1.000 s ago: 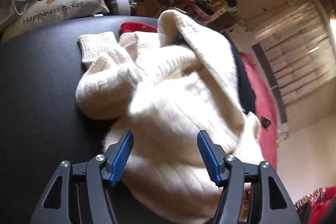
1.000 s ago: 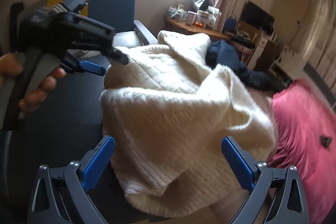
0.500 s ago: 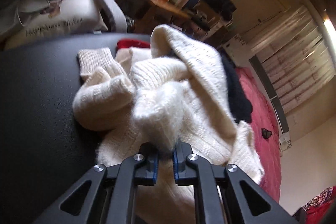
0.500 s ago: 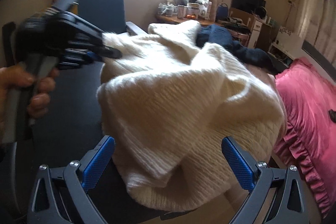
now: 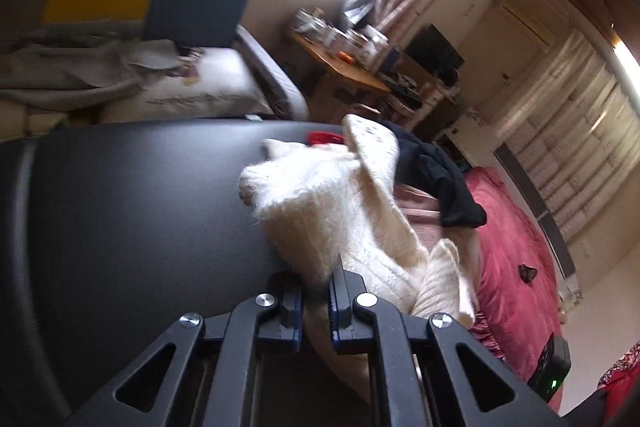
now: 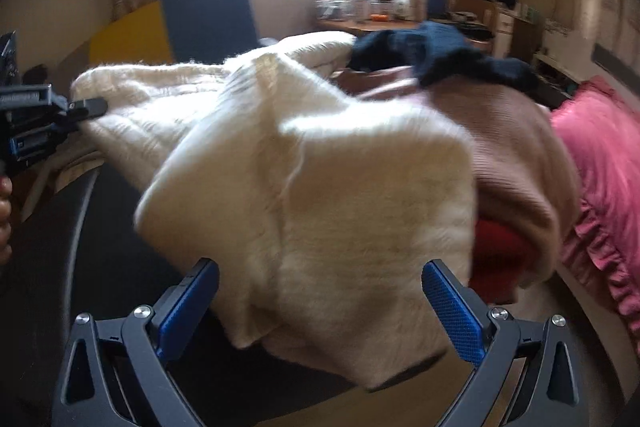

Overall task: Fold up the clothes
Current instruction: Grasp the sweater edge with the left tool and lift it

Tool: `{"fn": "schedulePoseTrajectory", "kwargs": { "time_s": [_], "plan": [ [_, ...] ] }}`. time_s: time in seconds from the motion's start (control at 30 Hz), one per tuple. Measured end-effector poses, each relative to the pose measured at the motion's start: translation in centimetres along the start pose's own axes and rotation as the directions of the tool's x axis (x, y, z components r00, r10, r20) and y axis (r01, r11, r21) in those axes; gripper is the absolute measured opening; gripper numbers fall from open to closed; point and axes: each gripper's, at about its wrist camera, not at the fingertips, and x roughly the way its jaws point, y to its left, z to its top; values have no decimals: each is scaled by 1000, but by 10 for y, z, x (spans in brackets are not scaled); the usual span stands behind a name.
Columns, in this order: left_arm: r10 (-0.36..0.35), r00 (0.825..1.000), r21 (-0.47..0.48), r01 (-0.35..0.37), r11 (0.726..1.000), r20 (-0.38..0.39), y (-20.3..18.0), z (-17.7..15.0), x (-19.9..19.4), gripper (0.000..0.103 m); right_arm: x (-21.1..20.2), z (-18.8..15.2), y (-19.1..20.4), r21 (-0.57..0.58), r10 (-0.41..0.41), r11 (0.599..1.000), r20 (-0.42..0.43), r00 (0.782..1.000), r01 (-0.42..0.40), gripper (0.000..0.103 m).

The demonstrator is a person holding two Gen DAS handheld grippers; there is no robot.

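The black tabletop (image 5: 132, 211) lies bare across its whole left half, up to the far edge and down to the near edge, giving wide room on that side. The right edge is crowded: the cream sweater (image 5: 340, 211) sprawls from mid-table over that edge, with other clothes piled beside it.

Counted: 1 cream sweater, 1 dark garment (image 6: 436, 55), 1 dusty pink garment (image 6: 516, 143), 1 red garment (image 6: 500, 255), 2 grippers.

The sweater is a fluffy ribbed knit, bunched and crumpled, 1 cuffed sleeve (image 5: 370, 143) standing up toward the far edge. Both views are motion-blurred.

The left gripper (image 5: 314, 301) has its tongs pressed together on a fold of the sweater near the near edge, the cloth drawn up taut from the table. In the right wrist view this gripper (image 6: 86, 107) shows at the left, pinching the sweater's edge, with fingers of a hand (image 6: 4, 211) below it.

The right gripper (image 6: 320, 301) has its tongs spread wide apart, 1 on each side of a hanging lobe of the sweater, not clamping it.
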Motion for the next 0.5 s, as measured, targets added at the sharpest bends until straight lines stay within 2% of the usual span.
{"fn": "schedulePoseTrajectory", "kwargs": {
  "time_s": [0.03,0.13,0.27,0.4,0.5],
  "plan": [
    [18,1000,-4,-18,1000,10,11,-4,-12,8,1,-2,7,-4,27,1000,-10,1000,-27,103],
    [112,993,-35,-113,993,-47,58,-18,-37,9,5,-8,27,-14,107,994,-42,993,-108,103],
    [255,957,-80,-268,960,-137,128,-44,-63,11,13,-17,52,-12,195,980,-89,977,-197,103],
    [323,938,-115,-336,935,-124,173,-65,-105,10,14,-25,70,1,239,971,-97,966,-240,101],
    [330,936,-172,-347,922,-120,199,-85,-135,10,14,-27,80,-15,231,972,-92,969,-234,95]
  ]
}}
